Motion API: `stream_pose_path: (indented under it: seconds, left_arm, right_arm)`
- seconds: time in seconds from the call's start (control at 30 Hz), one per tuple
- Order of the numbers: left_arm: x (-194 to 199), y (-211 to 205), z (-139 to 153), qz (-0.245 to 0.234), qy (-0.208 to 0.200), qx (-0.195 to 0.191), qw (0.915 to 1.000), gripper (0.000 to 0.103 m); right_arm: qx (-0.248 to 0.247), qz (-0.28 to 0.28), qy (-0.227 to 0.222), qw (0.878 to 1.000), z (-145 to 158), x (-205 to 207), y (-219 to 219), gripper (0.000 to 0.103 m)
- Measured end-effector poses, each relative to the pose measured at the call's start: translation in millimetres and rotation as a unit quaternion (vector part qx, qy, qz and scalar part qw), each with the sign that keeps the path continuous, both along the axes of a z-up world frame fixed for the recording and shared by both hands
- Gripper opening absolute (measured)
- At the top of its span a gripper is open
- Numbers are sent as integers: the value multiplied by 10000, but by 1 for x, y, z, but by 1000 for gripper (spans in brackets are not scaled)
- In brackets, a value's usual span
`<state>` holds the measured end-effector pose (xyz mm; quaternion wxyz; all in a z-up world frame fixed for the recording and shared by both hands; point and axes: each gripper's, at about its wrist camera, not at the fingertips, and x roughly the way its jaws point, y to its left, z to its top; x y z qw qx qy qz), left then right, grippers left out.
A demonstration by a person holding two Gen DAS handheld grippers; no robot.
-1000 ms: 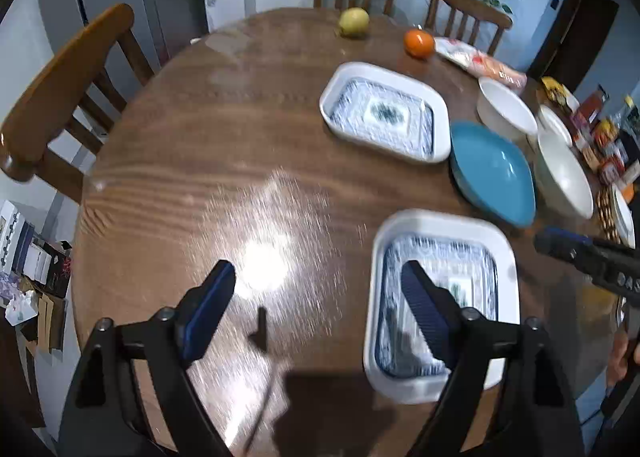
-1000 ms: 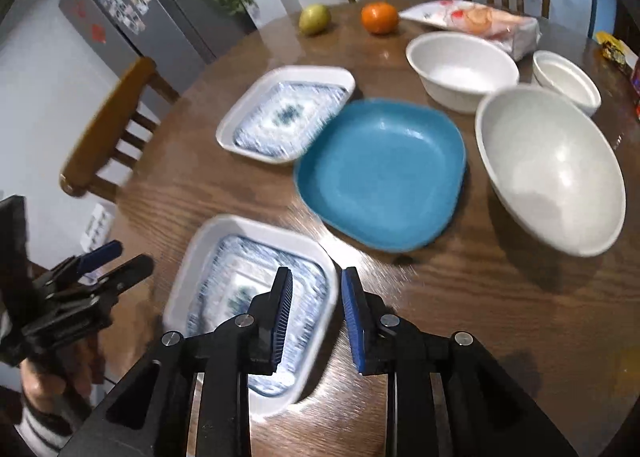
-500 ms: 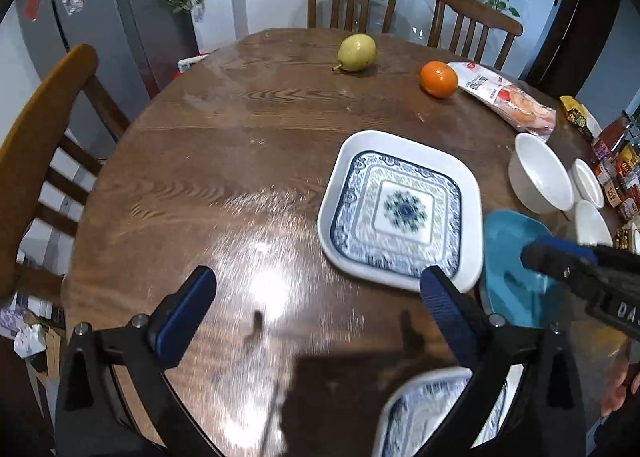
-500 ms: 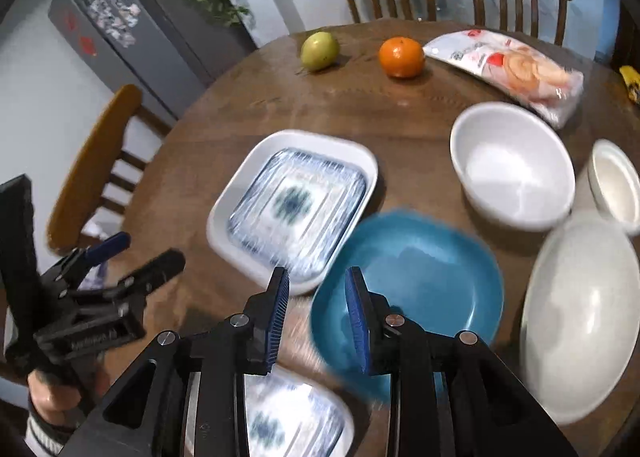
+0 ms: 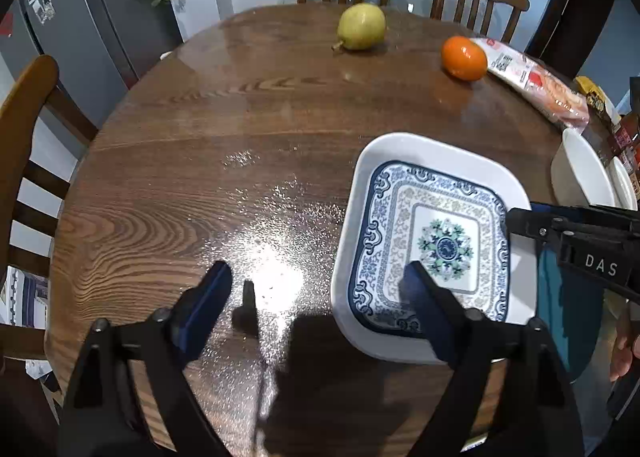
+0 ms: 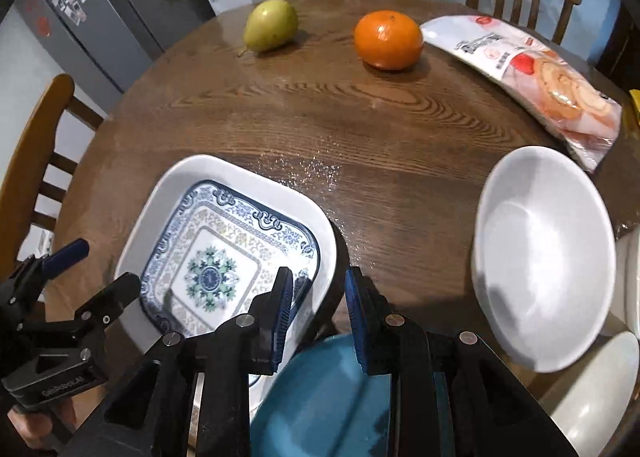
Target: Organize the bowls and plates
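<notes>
Two grippers hang over the wooden table (image 5: 192, 161). Left gripper (image 5: 316, 289): fingers spread, just been narrowing, straddling the patterned square plate's (image 5: 436, 241) near-left rim without pinching it. Right gripper (image 6: 318, 309): fingers narrowly parted, empty, above that plate's right edge; blue plate (image 6: 320, 397) at 6 o'clock, white bowl (image 6: 548, 257) at 3.

The worktop (image 5: 224, 145) is brown wood with a strong grain, polished and glossy, and it reflects the lamp. My plate (image 5: 432, 241) looks like glazed ceramic, smooth and shiny, white with blue print. The bowl (image 6: 544, 261) is glossy white. The blue plate (image 6: 320, 397) looks more matt. My left tool (image 5: 316, 297) is matt black plastic. The bag (image 6: 532, 73) is thin shiny plastic film.
</notes>
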<state>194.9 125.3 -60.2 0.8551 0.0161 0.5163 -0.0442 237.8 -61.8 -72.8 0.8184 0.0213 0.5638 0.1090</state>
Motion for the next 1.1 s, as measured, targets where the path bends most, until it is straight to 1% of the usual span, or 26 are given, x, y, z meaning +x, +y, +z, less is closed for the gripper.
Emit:
stream_pose_path:
  seconds: [0.03, 0.07, 0.1, 0.13, 0.17, 0.2, 0.23, 0.27, 0.37, 0.5, 0.63, 0.7, 0.83, 0.93, 1.1]
  left_arm:
    - [1, 1, -3, -1, 38, -9, 10000, 72]
    - [1, 1, -6, -12, 101, -60, 9999, 62]
    - [2, 2, -8, -20, 155, -103, 9998, 51]
    - [4, 2, -11, -33, 223, -160, 9996, 47]
    - [3, 2, -10, -52, 154, -219, 9996, 40]
    - [3, 2, -10, -72, 163, -240, 9996, 28]
    - [2, 1, -9, -92, 147, -279, 9995, 22]
    - [2, 0, -8, -115, 146, -326, 9993, 14]
    - [0, -2, -8, -136, 74, -284, 9995, 14]
    - [-6, 3, -5, -91, 18, -391, 9992, 12]
    - [-22, 5, 19, -100, -304, -266, 9991, 11]
    - [-32, 7, 34, -47, -459, -226, 9987, 11]
    - [-55, 15, 56, 186, -594, -355, 9974, 11]
    - [-79, 11, 65, 300, -679, -319, 9967, 11]
    - [-107, 5, 67, 419, -626, -434, 9962, 11]
  right_arm:
    - [4, 12, 41, 10000, -3, 1, 1, 29]
    - [7, 24, 17, 10000, -4, 1, 2, 29]
    - [-25, 48, -9, 10000, -3, 1, 3, 29]
    - [-32, 66, -12, 10000, -4, 2, 4, 28]
    - [-60, 94, -32, 9999, -4, 3, 5, 25]
    - [-85, 119, -53, 9999, -4, 3, 6, 20]
    - [-146, 133, -83, 9998, -4, 3, 7, 16]
    - [-197, 150, -106, 9996, -3, 3, 9, 14]
    - [-152, 123, -140, 9997, -2, 4, 8, 13]
    - [-40, 37, -232, 9997, 2, 0, 8, 12]
    - [138, 60, -363, 9992, 17, -7, 12, 12]
    - [282, 68, -461, 9985, 31, -14, 10, 12]
    - [581, 137, -702, 9957, 56, -34, 7, 12]
    - [733, 206, -832, 9936, 69, -48, 6, 12]
    - [780, 389, -873, 9924, 78, -81, 2, 12]
